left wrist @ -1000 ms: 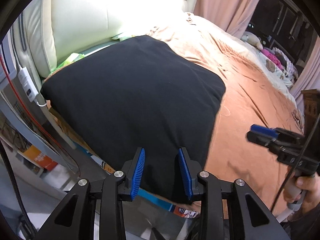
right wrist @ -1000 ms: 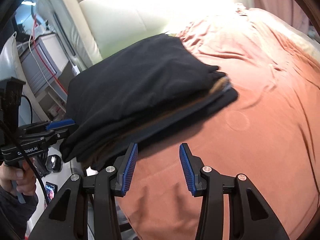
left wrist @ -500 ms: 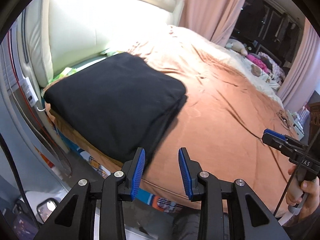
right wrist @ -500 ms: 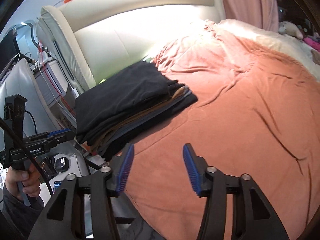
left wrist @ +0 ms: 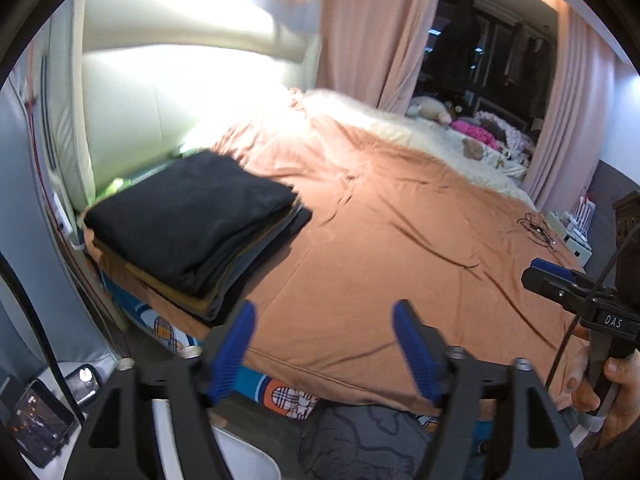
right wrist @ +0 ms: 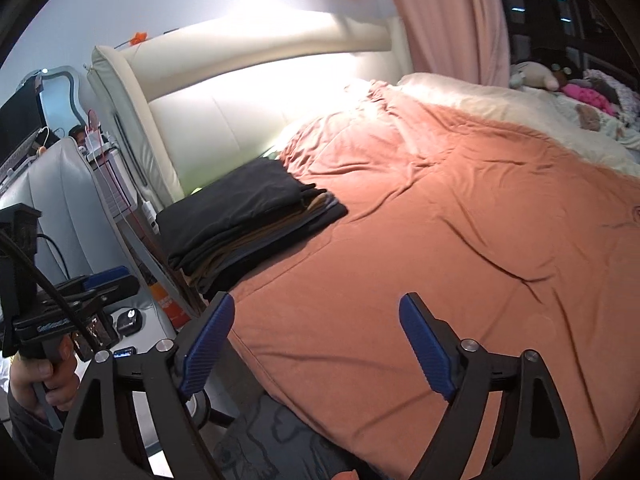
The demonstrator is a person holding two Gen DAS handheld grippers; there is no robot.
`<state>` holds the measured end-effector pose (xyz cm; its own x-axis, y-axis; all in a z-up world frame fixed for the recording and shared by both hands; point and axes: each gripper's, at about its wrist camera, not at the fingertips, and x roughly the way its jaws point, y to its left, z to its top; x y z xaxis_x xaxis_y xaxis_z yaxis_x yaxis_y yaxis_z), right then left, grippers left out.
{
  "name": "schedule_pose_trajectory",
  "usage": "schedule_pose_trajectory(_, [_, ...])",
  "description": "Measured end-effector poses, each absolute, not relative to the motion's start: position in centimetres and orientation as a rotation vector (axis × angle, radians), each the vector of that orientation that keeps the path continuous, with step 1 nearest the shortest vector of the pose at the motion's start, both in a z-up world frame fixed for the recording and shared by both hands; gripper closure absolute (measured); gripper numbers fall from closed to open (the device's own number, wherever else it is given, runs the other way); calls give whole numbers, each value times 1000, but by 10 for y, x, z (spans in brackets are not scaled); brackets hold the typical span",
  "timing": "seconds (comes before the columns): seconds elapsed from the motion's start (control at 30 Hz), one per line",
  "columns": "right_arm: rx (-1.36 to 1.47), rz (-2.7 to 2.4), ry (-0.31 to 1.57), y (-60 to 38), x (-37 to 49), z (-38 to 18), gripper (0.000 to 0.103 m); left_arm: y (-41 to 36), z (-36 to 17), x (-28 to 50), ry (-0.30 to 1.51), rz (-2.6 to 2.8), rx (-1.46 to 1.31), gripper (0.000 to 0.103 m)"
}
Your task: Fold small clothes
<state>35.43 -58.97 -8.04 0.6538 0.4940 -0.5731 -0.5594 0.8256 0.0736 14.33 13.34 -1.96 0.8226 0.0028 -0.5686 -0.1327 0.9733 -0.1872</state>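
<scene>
A stack of folded clothes [left wrist: 192,224], black on top with brown and grey layers beneath, lies on the near left corner of the bed by the headboard; the right wrist view shows the same stack [right wrist: 248,216]. My left gripper [left wrist: 324,328] hangs off the bed's near edge, well back from the stack, its jaws opening with nothing between them. My right gripper [right wrist: 316,320] is likewise back over the bed's edge, jaws opening and empty. Each gripper appears in the other's view, the right gripper [left wrist: 560,280] and the left gripper [right wrist: 104,284], each held by a hand.
An orange-brown cover [left wrist: 400,240] spreads over the bed [right wrist: 460,240], with a cream headboard [right wrist: 248,108] behind the stack. Soft toys and pink items [left wrist: 472,128] lie at the far side. A bedside unit with cables [right wrist: 100,168] and a small screen [left wrist: 36,428] stand at left.
Both grippers have pulled back and up from the stack, which now looks smaller and farther away. Both sets of jaws have spread wider.
</scene>
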Motion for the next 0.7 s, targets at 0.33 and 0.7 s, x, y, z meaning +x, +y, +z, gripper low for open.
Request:
schedule_pose_trajectory(0.33, [-121, 537, 507, -636, 274, -68, 0, 92, 0, 95, 488, 86, -174, 1])
schedule_pose_trajectory(0.7, [-51, 497, 477, -687, 217, -78, 0, 67, 0, 66, 437, 64, -146, 1])
